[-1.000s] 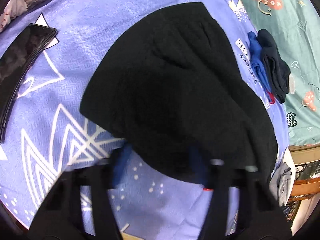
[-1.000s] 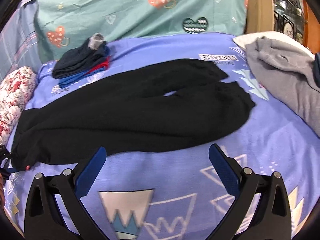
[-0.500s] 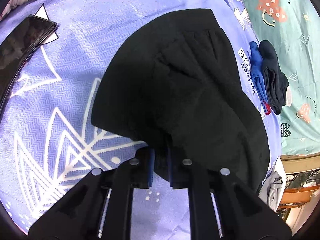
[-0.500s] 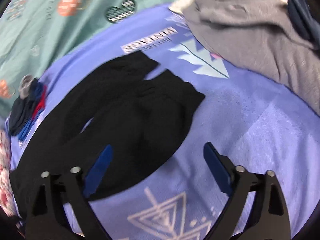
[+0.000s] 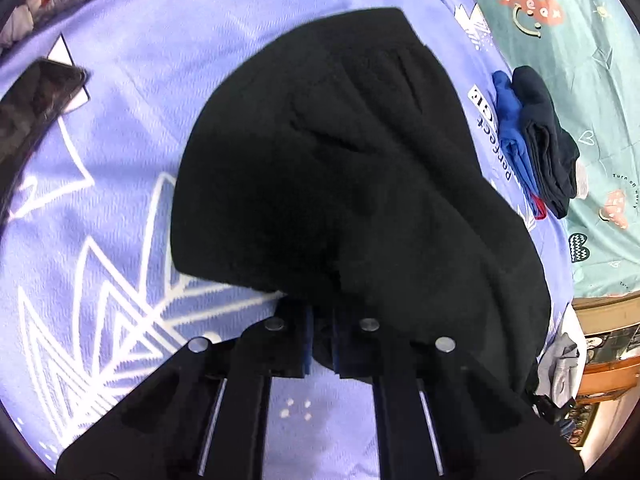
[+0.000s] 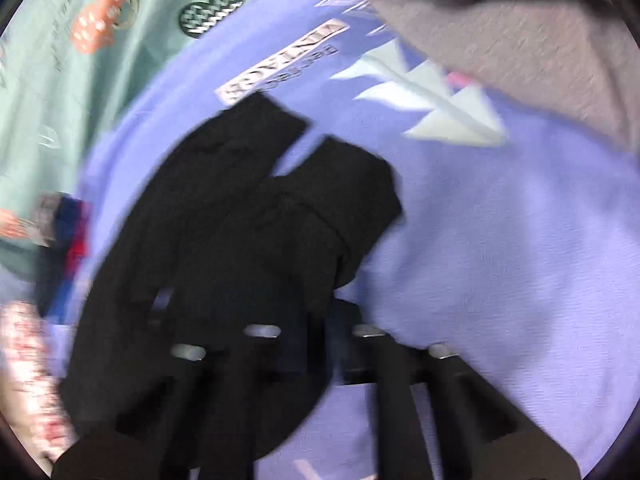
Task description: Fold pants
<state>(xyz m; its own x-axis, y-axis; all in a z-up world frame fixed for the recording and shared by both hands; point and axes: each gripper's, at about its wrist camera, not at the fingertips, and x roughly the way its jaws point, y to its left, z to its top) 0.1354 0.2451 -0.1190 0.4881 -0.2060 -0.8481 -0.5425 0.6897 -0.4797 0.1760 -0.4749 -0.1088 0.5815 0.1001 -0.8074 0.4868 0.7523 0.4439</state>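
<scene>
Black pants (image 5: 340, 168) lie on a purple bedsheet (image 5: 132, 92). In the left wrist view my left gripper (image 5: 322, 338) is shut on the near edge of the pants at the waist end. In the right wrist view the two leg ends (image 6: 280, 208) spread ahead, and my right gripper (image 6: 320, 344) is shut on the near edge of the pants; this view is blurred by motion.
A folded dark and blue clothes pile (image 5: 536, 140) lies beyond the pants on the teal sheet (image 5: 580, 60). A black phone (image 5: 32, 108) lies at the left. A grey garment (image 6: 520, 28) lies at the right. A floral pillow (image 6: 28, 368) sits at the left.
Both grippers went from open to shut on the edge of the pants. The right gripper swung toward the leg ends and closed in on them.
</scene>
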